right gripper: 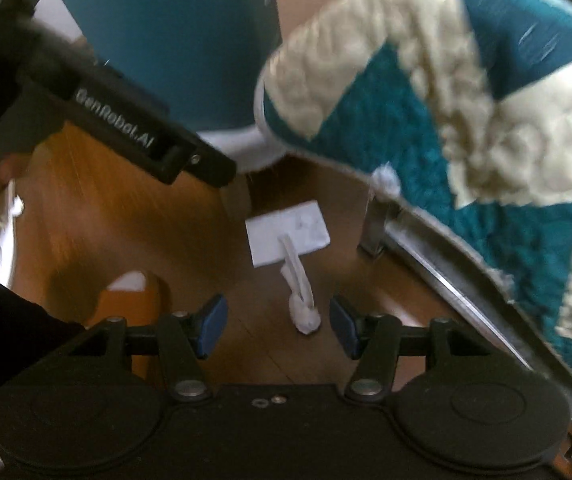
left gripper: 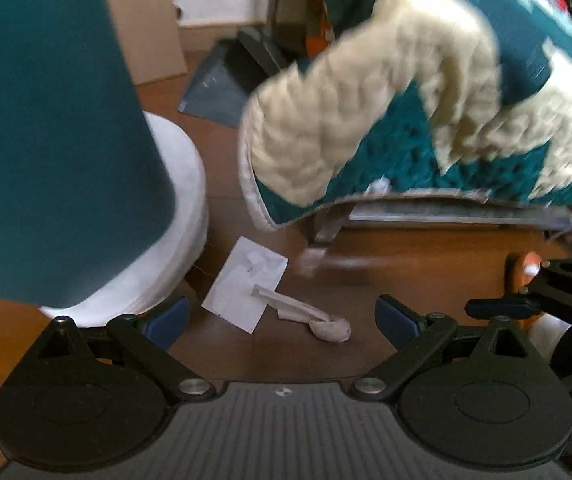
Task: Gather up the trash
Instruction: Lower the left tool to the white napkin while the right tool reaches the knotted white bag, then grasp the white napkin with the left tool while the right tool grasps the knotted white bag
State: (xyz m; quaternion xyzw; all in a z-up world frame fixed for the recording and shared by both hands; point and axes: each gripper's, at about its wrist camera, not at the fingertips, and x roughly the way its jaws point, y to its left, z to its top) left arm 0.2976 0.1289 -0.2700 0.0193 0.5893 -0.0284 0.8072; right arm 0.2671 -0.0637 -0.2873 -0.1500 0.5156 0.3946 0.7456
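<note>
Both tools, left tool point(left gripper: 281, 320) and right tool point(right gripper: 277, 326), stand apart and empty above the floor point(right gripper: 125, 220); twisted tissue point(right gripper: 302, 300) lies between right tool's fingers, touching white paper point(right gripper: 288, 232).

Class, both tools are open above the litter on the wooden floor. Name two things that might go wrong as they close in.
1. The twisted white tissue overlaps the flat white paper card, so the right tool may lift one and leave the other.
2. The flat card may slip from the left tool against the floor.
</note>
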